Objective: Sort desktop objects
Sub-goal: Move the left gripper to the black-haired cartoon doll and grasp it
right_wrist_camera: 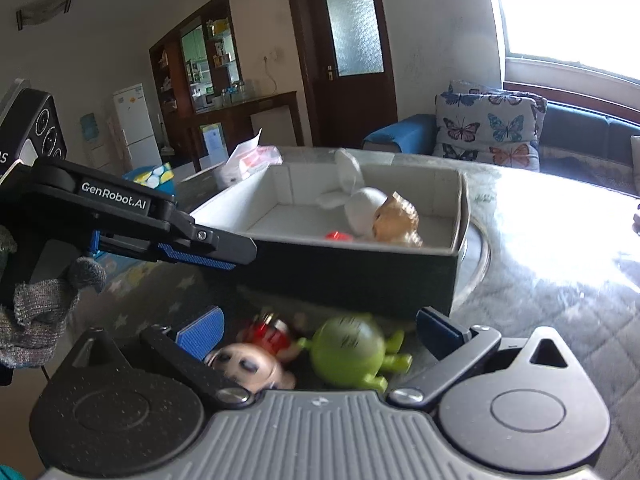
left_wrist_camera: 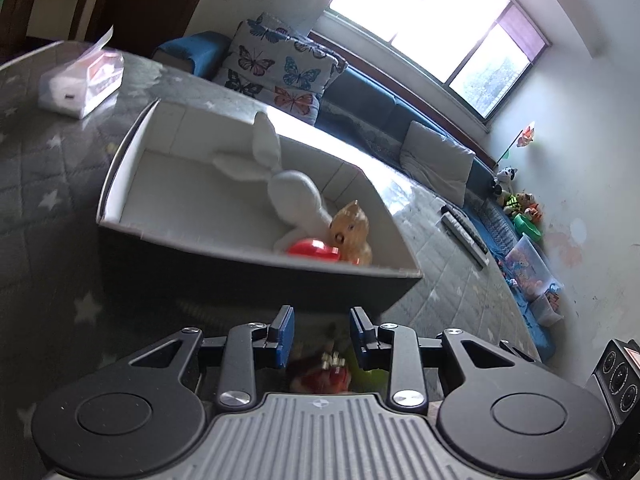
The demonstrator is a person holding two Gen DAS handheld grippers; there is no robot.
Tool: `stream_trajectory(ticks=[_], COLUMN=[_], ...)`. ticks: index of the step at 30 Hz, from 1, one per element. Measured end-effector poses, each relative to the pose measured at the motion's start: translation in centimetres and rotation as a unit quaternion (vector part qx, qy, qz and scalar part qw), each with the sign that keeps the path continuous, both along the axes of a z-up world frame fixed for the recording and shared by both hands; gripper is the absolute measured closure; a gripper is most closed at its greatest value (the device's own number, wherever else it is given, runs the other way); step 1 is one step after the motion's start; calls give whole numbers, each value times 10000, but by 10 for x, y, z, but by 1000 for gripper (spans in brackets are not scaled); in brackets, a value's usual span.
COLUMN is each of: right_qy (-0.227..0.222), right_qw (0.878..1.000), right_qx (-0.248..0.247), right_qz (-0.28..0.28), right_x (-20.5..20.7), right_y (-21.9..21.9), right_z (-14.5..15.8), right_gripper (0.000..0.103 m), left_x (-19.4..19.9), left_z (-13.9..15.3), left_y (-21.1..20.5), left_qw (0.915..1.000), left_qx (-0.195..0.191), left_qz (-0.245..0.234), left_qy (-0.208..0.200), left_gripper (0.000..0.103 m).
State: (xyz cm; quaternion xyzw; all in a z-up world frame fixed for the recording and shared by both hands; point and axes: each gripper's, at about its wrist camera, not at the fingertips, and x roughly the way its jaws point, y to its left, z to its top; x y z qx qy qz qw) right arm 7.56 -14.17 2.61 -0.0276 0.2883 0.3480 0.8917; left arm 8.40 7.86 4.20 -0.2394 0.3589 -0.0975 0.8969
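I had both grippers mid-sort: the left gripper and right gripper hung released, empty, over the green one-eyed plastic figure, which lay before the white-lined tray; I judged closing on it came next.

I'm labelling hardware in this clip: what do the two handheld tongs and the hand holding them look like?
Both tongs, left tongs and right tongs, are black linkages with round hubs, silver screws, a ribbed grey body and blue textured pads. The left unit reads "GenRobot.AI" in white. The hand wears a grey knit glove.
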Motion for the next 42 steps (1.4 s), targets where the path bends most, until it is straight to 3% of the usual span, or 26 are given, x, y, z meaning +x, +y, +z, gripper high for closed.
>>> stream_trajectory(ticks=[20,37,42], right_qy=[558,667,710], right_qw=[9971,9938,9935], right_qx=[25,-2,-26], right_qz=[518,884,891], right_x=[-18,-17,-15], right_y=[28,49,53], right_z=[-26,-34,-37], right_gripper=[0,0,0], left_x=[-10,5,8], left_z=[-28,-43,-55], left_y=[-7,0,-1], left_qw=[9981,9946,9904], left_qx=[-264,-703,-1025], left_qz=[-336,-369,-447], left_qy=[443,672,807], left_gripper=[69,63,58])
